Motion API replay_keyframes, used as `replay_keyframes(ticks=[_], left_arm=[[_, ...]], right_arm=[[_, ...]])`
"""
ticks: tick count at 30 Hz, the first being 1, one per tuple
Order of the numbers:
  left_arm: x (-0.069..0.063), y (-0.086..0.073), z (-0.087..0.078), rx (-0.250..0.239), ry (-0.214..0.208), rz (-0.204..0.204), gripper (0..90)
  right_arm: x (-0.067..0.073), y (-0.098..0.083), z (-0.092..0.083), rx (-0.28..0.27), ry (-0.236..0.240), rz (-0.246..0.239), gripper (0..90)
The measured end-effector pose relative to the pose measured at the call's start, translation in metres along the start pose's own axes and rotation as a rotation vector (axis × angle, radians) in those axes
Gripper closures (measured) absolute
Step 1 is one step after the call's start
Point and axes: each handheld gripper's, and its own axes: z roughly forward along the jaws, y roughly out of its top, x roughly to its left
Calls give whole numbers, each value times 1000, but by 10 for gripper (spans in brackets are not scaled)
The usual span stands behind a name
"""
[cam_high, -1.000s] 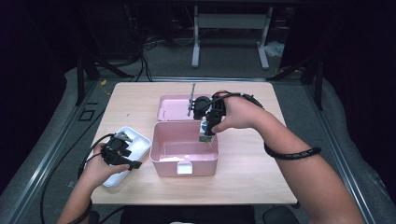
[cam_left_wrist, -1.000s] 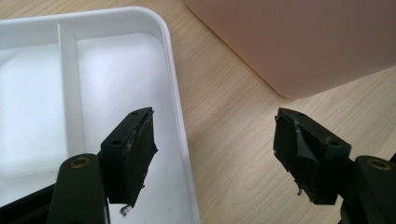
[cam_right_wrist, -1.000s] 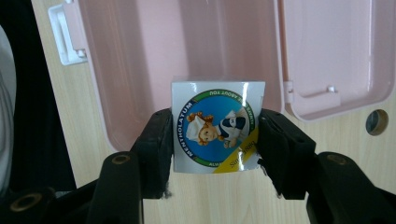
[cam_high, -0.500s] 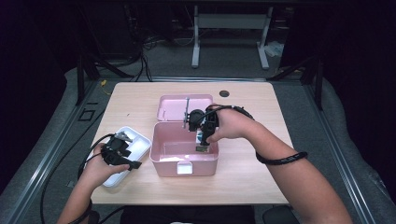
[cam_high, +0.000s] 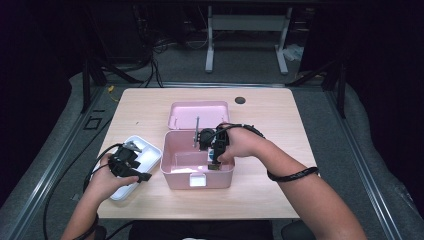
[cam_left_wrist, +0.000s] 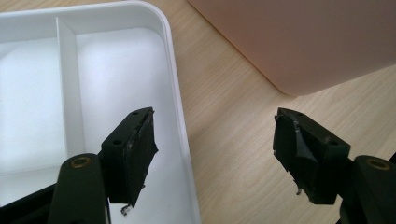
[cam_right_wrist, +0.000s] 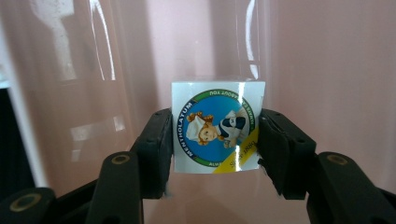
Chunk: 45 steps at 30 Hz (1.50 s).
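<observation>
The pink box (cam_high: 197, 167) looks like smooth plastic, its inner walls glossy enough to throw back streaks of light. The small packet (cam_right_wrist: 217, 133) between the right gripper (cam_right_wrist: 215, 140)'s jaws has a shiny printed label under clear film. The white tray (cam_left_wrist: 93, 84) is smooth plastic with a soft sheen. The surface (cam_left_wrist: 233, 121) shows pale matt wood grain. The left gripper (cam_left_wrist: 215, 154) has matt black jaws with worn, frayed pads (cam_left_wrist: 142, 149).

Pink box (cam_high: 197, 175) walls close around the right gripper (cam_high: 214, 161)
</observation>
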Motion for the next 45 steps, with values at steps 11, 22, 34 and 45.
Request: replay_keyframes(ticks=[11,22,34,45], left_arm=[[0,0,0,1,3,1,297],[0,0,-1,-1,6,0,297],[1,-1,0,2,-3,-5,297],[1,-1,-1,0,0,-3,298]], right_arm=[[1,11,19,4,12,-4,471],[2,15,28,18,2,2,468],[0,12,31,17,-2,31,472],[-4,10,11,-48,-17,57,427]])
